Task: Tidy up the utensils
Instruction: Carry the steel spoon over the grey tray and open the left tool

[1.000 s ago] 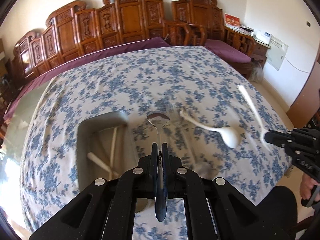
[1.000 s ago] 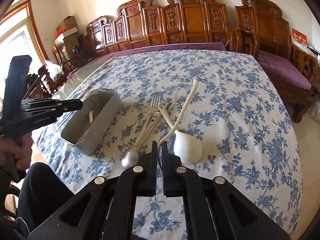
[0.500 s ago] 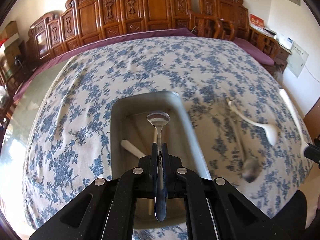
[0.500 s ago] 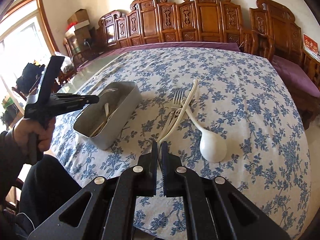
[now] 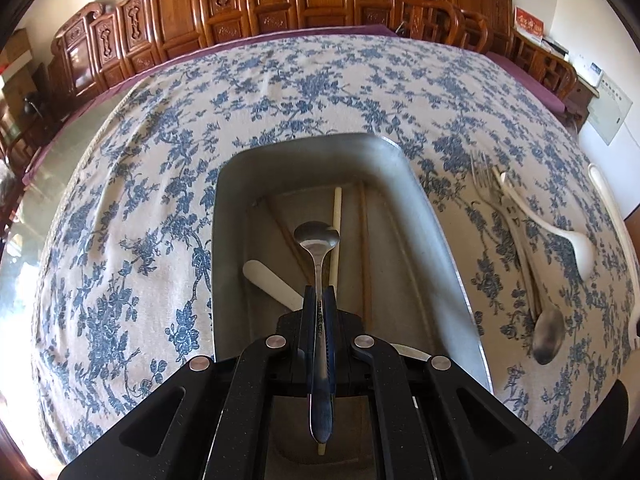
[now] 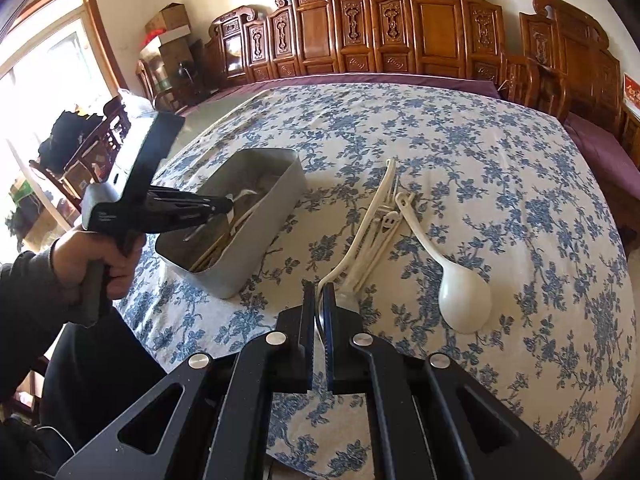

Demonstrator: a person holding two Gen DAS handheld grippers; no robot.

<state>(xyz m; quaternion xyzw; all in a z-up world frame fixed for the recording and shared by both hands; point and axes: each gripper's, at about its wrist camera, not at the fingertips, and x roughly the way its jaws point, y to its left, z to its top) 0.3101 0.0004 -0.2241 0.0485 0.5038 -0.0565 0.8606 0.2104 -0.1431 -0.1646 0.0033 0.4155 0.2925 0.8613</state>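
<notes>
My left gripper (image 5: 319,294) is shut on a metal spoon (image 5: 317,240) and holds it over the grey metal tray (image 5: 436,232); its bowl points away from me. The tray holds chopsticks (image 5: 364,240) and a white utensil handle (image 5: 272,284). In the right wrist view the left gripper (image 6: 224,206) hangs over the tray (image 6: 260,240). My right gripper (image 6: 319,296) is shut on a white plastic spoon handle (image 6: 360,224) above the cloth. A fork (image 5: 486,176), a second metal spoon (image 5: 548,336) and a white soup spoon (image 6: 464,300) lie on the cloth.
The table carries a blue floral cloth (image 6: 480,160). Carved wooden chairs (image 6: 400,36) line the far side. The person's hand and dark sleeve (image 6: 60,272) are at the left. A window and boxes stand at the far left.
My left gripper has carried the metal spoon from the cloth to the left, over the tray, and closer to it. My right gripper stays shut on the white spoon, shifted slightly.
</notes>
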